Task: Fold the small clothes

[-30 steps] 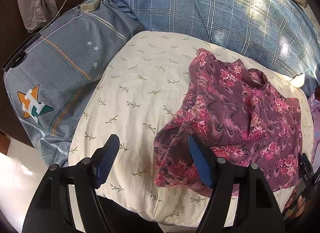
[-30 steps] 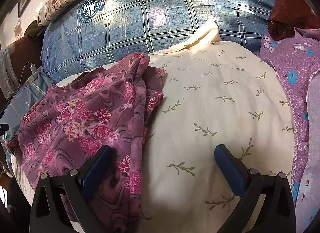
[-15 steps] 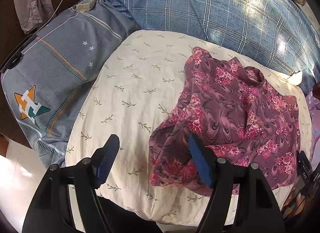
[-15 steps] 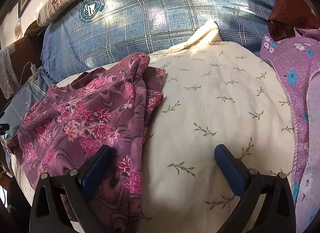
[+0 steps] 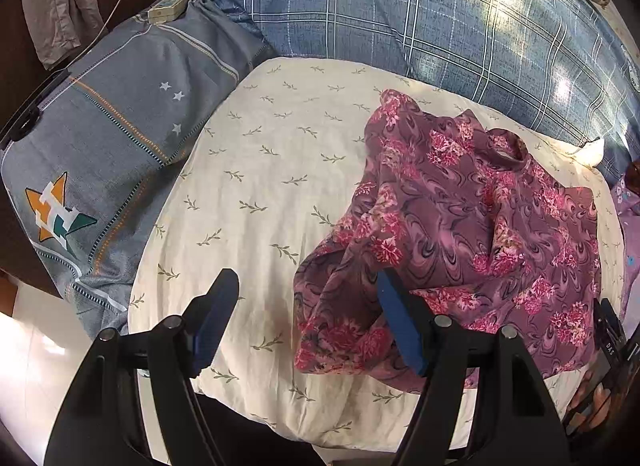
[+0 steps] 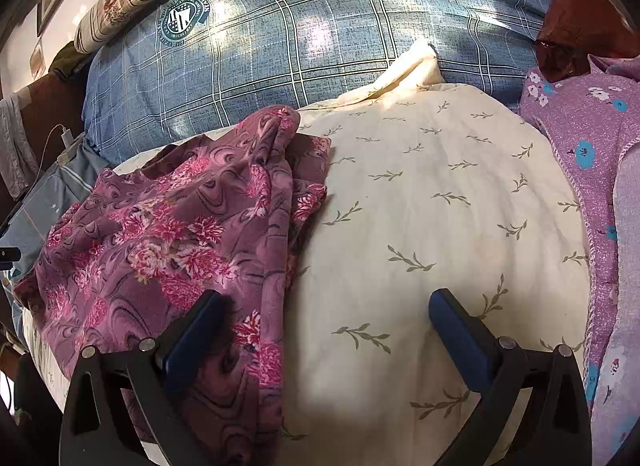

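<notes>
A purple garment with pink flowers (image 5: pixel 460 225) lies crumpled on a cream pillow with a leaf print (image 5: pixel 260 165). My left gripper (image 5: pixel 308 306) hovers open over the garment's near left corner. That corner shows between the blue pads, which do not press on it. In the right wrist view the same garment (image 6: pixel 180 234) covers the left half of the cream pillow (image 6: pixel 440 205). My right gripper (image 6: pixel 326 318) stands wide open above the garment's right edge, its left pad over the cloth and its right pad over bare pillow.
A grey pillow with a star logo (image 5: pixel 100 145) lies left, with a power strip and charger (image 5: pixel 168 9) at its top. Blue plaid bedding (image 6: pixel 320 45) fills the back. Lilac flowered cloth (image 6: pixel 592 137) borders the pillow's right side, with a reddish-brown cloth (image 6: pixel 580 25) behind it.
</notes>
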`<action>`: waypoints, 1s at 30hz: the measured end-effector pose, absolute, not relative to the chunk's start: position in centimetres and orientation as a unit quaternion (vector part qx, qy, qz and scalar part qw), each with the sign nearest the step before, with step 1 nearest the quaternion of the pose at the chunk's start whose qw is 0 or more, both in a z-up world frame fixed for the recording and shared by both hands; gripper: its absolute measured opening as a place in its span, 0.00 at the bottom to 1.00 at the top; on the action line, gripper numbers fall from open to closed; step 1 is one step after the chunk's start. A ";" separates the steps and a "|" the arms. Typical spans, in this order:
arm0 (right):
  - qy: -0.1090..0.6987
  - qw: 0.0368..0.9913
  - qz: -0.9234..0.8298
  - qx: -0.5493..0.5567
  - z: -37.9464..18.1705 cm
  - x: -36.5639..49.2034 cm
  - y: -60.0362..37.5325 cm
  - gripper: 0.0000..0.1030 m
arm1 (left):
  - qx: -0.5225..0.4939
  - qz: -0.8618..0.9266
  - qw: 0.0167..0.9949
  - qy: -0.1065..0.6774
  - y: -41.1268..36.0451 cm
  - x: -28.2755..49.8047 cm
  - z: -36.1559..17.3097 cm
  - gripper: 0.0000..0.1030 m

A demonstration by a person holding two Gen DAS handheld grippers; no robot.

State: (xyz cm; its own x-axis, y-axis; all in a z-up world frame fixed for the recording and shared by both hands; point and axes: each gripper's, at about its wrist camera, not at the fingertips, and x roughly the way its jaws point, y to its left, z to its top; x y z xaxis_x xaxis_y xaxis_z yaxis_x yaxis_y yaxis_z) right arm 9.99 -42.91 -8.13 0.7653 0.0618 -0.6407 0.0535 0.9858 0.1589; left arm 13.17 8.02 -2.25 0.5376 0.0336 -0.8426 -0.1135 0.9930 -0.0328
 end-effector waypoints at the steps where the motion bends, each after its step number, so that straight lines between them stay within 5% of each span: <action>1: 0.342 0.936 0.002 0.084 -8.1 10.0 -42.9 0.99 | -0.041 0.042 0.876 0.478 8.0 13.2 -2.2 0.70; 30: 0.376 0.918 0.021 0.122 -6.7 10.9 -44.6 0.99 | -0.061 0.043 0.867 0.492 8.3 14.5 -3.9 0.71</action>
State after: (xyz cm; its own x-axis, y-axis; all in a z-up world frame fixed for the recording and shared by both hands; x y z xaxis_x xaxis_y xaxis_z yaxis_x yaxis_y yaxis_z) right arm 10.88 -44.55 -6.69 0.7158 0.1314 -0.6858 0.0528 0.9691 0.2409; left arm 14.46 8.32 -3.88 0.5119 0.0148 -0.8589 -0.1348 0.9889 -0.0633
